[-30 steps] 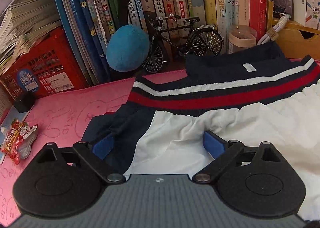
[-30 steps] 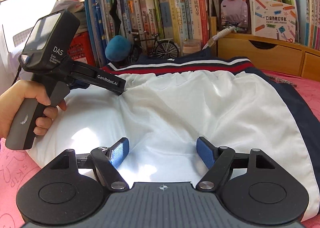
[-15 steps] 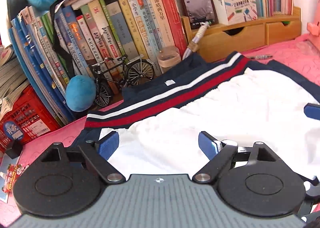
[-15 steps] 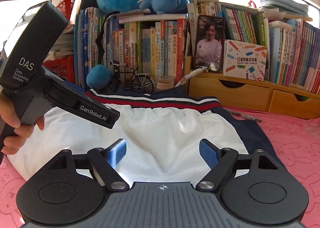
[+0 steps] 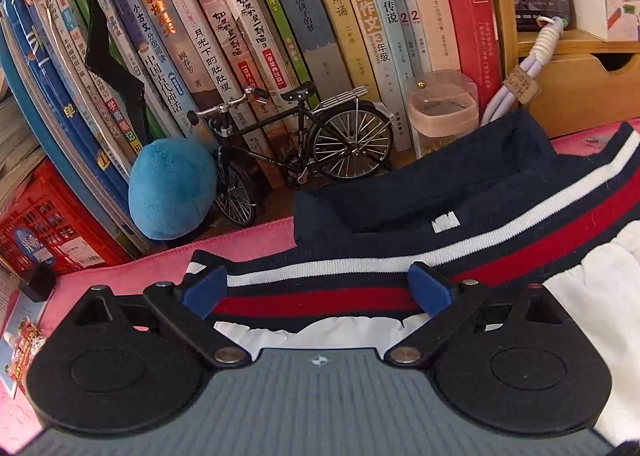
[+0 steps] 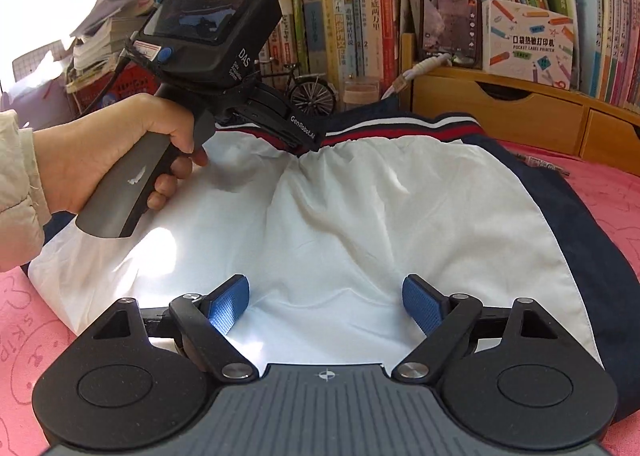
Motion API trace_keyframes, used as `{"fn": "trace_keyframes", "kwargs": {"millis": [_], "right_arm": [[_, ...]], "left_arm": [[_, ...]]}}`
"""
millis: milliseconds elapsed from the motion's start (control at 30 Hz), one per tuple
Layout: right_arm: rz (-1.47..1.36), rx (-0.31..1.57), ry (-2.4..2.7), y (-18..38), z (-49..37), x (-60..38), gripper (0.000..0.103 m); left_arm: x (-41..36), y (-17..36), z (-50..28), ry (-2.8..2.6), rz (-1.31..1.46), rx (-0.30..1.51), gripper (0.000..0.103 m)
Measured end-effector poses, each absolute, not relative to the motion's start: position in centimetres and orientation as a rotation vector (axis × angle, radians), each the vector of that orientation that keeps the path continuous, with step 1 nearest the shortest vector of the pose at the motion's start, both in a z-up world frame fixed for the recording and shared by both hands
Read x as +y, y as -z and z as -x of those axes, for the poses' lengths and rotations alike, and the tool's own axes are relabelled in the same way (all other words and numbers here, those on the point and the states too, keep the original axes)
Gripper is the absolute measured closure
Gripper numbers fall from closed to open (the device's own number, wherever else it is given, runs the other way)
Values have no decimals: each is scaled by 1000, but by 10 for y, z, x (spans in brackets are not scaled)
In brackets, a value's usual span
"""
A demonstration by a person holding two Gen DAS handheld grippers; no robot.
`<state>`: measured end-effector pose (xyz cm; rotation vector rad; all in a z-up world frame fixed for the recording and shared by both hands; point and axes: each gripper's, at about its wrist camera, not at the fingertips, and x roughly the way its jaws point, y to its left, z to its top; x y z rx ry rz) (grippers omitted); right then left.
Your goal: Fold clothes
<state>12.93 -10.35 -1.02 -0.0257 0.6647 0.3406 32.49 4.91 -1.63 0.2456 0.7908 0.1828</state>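
A navy garment [image 5: 400, 192] with a white lining [image 6: 380, 208] lies spread on the pink mat [image 5: 240, 240]. Its red, white and navy striped band [image 5: 540, 240] runs along the far edge. My left gripper [image 5: 318, 290] hovers over the band's left end, its jaws opening wide. The band lies between the blue pads [image 5: 204, 290], which do not press on it. In the right wrist view a hand [image 6: 120, 152] holds that left gripper [image 6: 304, 140] at the band. My right gripper [image 6: 326, 304] is over the lining's near part, jaws opening, gripping nothing.
A row of books [image 5: 320, 36] stands close behind the garment, fronted by a model bicycle [image 5: 300, 148], a blue plush ball [image 5: 172, 188] and a clear jar [image 5: 442, 112]. A red crate [image 5: 48, 232] sits at the left, wooden drawers [image 6: 500, 112] at the right.
My left gripper lifted off the white lining and came down further back over the striped band. The right gripper's view rose and dropped again; its jaws stand slightly wider.
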Motion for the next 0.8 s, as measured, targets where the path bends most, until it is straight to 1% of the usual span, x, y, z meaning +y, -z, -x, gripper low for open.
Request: {"fn": "trace_keyframes", "kwargs": {"millis": [33, 133, 167, 233, 300, 333, 433, 500, 533, 567, 600, 700, 733, 800], "right_arm": [[25, 665, -341, 10, -129, -104, 19], [22, 665, -344, 10, -129, -104, 18], [21, 665, -345, 10, -129, -104, 18], [19, 665, -346, 10, -130, -103, 17], [18, 665, -348, 9, -130, -103, 17], [18, 665, -348, 9, -129, -102, 17], [18, 665, -348, 9, -129, -102, 16], [17, 665, -349, 8, -129, -101, 15], [14, 667, -356, 8, -130, -101, 13], [15, 671, -370, 8, -130, -100, 3], [26, 675, -378, 8, -130, -99, 0], [40, 680, -391, 8, -130, -96, 0], [29, 675, -393, 8, -130, -98, 0], [-24, 639, -390, 2, -128, -106, 5]], "left_arm": [[51, 13, -324, -187, -220, 788, 5], [52, 0, -311, -169, -175, 767, 13], [50, -4, -299, -146, -178, 750, 13], [45, -11, -263, -79, -210, 698, 13], [46, -13, -225, -49, -236, 663, 9], [50, -11, -206, -48, -243, 655, 9], [74, 2, -154, -94, -226, 691, 8], [92, 10, -127, -127, -209, 707, 2], [104, 12, -115, -119, -177, 699, 0], [113, 14, -107, -117, -152, 704, 0], [119, 15, -102, -155, -155, 711, 0], [130, 12, -90, -227, -199, 691, 0], [133, 8, -88, -238, -213, 680, 3], [137, -3, -82, -219, -216, 641, 3]]}}
